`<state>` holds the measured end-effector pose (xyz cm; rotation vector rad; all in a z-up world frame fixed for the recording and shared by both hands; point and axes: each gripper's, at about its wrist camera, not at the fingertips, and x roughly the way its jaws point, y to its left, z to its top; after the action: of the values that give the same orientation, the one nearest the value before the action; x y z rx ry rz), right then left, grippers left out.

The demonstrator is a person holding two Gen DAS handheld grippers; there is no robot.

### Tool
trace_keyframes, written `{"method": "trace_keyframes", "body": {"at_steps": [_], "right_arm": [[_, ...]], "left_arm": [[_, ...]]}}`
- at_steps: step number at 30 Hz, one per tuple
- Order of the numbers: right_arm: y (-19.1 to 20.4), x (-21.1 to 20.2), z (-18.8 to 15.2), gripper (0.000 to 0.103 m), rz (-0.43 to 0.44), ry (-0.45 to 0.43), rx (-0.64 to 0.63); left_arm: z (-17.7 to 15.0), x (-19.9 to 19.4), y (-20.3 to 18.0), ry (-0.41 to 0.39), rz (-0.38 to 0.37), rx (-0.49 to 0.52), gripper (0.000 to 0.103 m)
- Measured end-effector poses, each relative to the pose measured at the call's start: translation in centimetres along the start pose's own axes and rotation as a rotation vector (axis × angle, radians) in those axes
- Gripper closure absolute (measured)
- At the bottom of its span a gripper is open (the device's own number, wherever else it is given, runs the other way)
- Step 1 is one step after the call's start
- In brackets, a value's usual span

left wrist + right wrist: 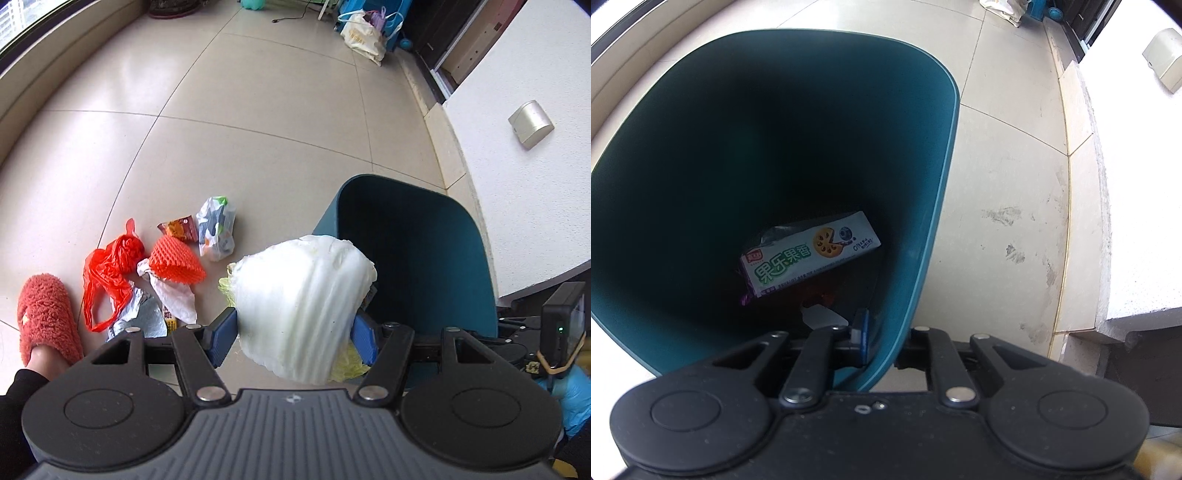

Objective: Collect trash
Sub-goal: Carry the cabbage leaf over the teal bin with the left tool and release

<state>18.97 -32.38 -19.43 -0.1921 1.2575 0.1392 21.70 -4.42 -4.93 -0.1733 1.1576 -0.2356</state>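
Observation:
My left gripper (293, 332) is shut on a pale cabbage chunk (303, 295), held above the floor beside the near rim of the teal trash bin (424, 236). Loose trash lies on the tiles to the left: a red plastic bag (107, 273), an orange foam net (175, 262), a white paper wrapper (177, 299), a snack packet (181, 227) and a clear bag (216, 229). My right gripper (879, 343) is shut on the trash bin's rim (886, 354), one blue pad (862, 332) inside the wall. A biscuit box (809, 254) lies at the bin's bottom.
A person's foot in a red fuzzy slipper (46, 317) stands at the left. A white wall (517, 177) with a step (1078, 192) runs along the right of the bin. Bags (364, 35) sit far back on the tiled floor (221, 122).

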Motion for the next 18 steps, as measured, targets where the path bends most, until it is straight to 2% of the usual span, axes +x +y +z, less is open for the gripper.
{"method": "trace_keyframes", "body": {"at_steps": [5,11,14,18], "right_arm": [[0.0,-0.1,-0.1,0.092,0.001,-0.003,0.0],[-0.1,-0.1,-0.1,0.092,0.004,-0.005,0.002],[-0.2,-0.2,0.0,0.092,0.003,-0.006,0.005],[-0.2,-0.4,0.0,0.092,0.0,-0.009,0.005]], "left_arm": [[1.5,-0.9,-3.9,-0.023,-0.03,0.056,0.039],[1.6,1.0,-9.8,-0.014,-0.042,0.189,0.039],[1.8,3.3,-12.1,0.013,-0.028,0.232,0.039],[2.4,8.1,-13.8,0.102,0.016,0.258,0.039]]}}
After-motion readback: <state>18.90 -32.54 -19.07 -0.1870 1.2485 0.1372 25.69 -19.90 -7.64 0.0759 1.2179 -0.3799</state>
